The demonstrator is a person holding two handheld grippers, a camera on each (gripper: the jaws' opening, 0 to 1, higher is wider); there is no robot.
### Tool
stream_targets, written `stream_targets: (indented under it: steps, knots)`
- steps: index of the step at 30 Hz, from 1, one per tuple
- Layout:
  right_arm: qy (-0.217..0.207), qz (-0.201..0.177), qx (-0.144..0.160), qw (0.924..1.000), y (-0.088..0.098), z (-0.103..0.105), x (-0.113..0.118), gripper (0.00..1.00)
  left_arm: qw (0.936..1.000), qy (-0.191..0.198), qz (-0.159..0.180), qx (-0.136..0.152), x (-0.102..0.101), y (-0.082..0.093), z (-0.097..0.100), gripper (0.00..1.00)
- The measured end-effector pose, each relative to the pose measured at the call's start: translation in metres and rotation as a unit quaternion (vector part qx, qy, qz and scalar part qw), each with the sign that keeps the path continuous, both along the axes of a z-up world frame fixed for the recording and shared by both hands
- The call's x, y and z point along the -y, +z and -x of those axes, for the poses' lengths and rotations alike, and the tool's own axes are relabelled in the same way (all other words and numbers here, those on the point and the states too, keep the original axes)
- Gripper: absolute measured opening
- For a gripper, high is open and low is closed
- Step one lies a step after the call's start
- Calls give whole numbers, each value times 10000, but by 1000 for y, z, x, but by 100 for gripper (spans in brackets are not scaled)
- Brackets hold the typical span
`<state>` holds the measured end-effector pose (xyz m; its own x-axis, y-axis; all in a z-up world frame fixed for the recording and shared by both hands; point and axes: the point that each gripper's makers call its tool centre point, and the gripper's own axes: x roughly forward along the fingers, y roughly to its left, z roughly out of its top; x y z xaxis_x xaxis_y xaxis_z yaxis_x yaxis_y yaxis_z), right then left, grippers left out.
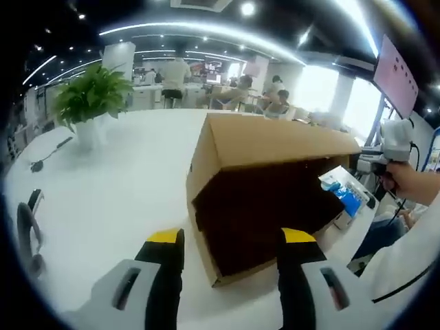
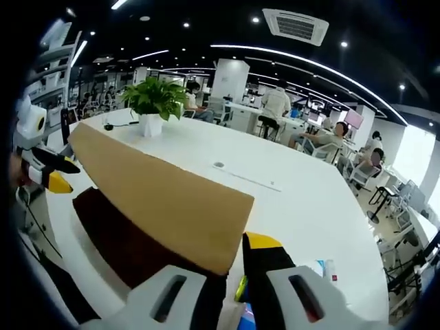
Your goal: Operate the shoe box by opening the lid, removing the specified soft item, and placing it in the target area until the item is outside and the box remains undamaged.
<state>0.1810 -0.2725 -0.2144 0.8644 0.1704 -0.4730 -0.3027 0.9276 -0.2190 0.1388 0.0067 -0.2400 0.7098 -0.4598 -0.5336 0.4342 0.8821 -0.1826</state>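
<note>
In the left gripper view the shoe box (image 1: 265, 185) lies on the white table (image 1: 117, 179), near the edge closest to the person, its brown cardboard plain and matte, its interior a dark maroon shadow facing the camera. The left gripper (image 1: 232, 275) has its black, yellow-tipped jaws spread wide and apart from the box, pinching nothing. A soft packet in blue and white plastic (image 1: 342, 190) shows at the box's far open side, seemingly half out; whether it rests on the box or the table I cannot tell. The risk here, as I judge it, is that a jaw pushed into the thin cardboard wall could crease or tear it, or slide the light box toward the table edge. A potted plant (image 1: 91, 96) stands well apart at the far side. In the right gripper view the right gripper (image 2: 227, 275) sits at the corner of the flat cardboard lid (image 2: 158, 199); one jaw is hidden beneath the lid, so the lid edge appears to lie between the jaws, but whether they press on it I cannot tell. Lifting too sharply could bend the lid at its hinge. The slick packet edge (image 2: 242, 289) shows just under the jaws and may slip from a shallow grip.
</note>
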Motion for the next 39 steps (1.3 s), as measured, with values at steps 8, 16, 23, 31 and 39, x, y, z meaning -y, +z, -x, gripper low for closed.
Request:
stream_targets:
  steps: [8, 16, 23, 31, 39]
  knots:
    - [48, 37, -26, 10000, -3, 0, -1, 6, 9999, -98, -22, 23, 7, 5, 2, 54]
    - [20, -13, -129, 9999, -15, 7, -2, 7, 9996, -220, -154, 32, 7, 0, 2, 53]
    - [73, -12, -213, 9997, -21, 9, -3, 7, 9993, -324, -177, 79, 13, -2, 2, 49]
    - [118, -55, -308, 9994, -30, 15, -4, 9, 9990, -413, -138, 114, 19, -1, -2, 46]
    - [264, -123, -346, 9990, -33, 21, -11, 17, 9990, -408, -171, 34, 17, -6, -1, 46]
